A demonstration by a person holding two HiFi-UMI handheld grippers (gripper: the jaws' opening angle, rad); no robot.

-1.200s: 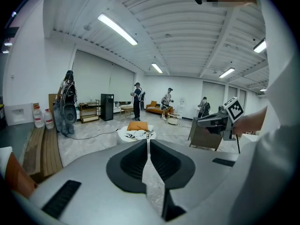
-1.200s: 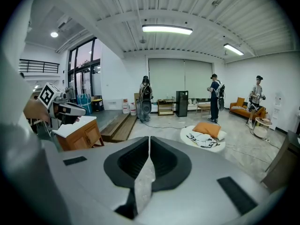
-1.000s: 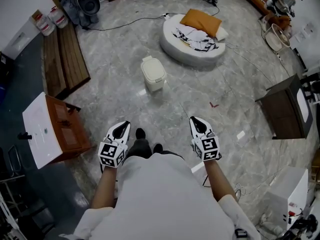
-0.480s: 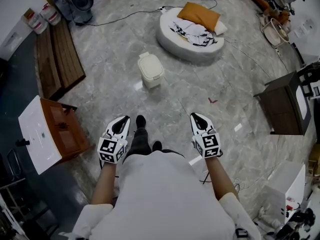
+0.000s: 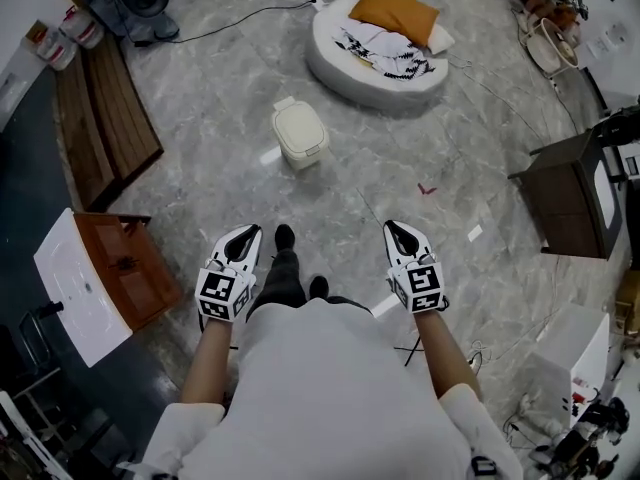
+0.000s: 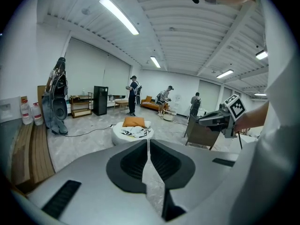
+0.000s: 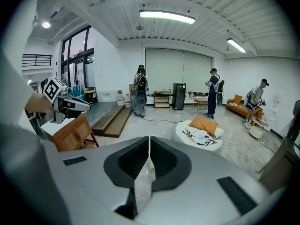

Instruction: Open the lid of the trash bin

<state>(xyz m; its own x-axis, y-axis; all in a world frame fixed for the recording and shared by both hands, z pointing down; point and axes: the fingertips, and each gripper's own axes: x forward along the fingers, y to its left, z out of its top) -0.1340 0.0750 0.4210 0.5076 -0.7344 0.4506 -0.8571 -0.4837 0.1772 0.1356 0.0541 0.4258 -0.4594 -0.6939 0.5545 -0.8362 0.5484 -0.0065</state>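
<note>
The trash bin [image 5: 300,133] is a small cream bin with its lid down, standing on the marble floor ahead of me in the head view. Both grippers are held low at my waist, well short of it. My left gripper [image 5: 243,235] points forward, its jaws together with nothing between them. My right gripper [image 5: 401,230] is level with it, jaws likewise together and empty. Neither gripper view shows the bin. The left gripper's own jaw tips [image 6: 148,140] and the right gripper's [image 7: 149,138] fill the lower half of those views.
A round white floor cushion [image 5: 375,53] with an orange pillow [image 5: 398,13] lies beyond the bin. A wooden cabinet [image 5: 125,268] stands at my left, a dark cabinet [image 5: 572,193] at my right, wooden planks [image 5: 100,118] at far left. Cables cross the floor. People stand at the room's far end [image 6: 133,95].
The head view has shifted: the bin and cushion sit slightly higher and further left, the wooden cabinet lower. Both grippers keep the same pose, still shut.
</note>
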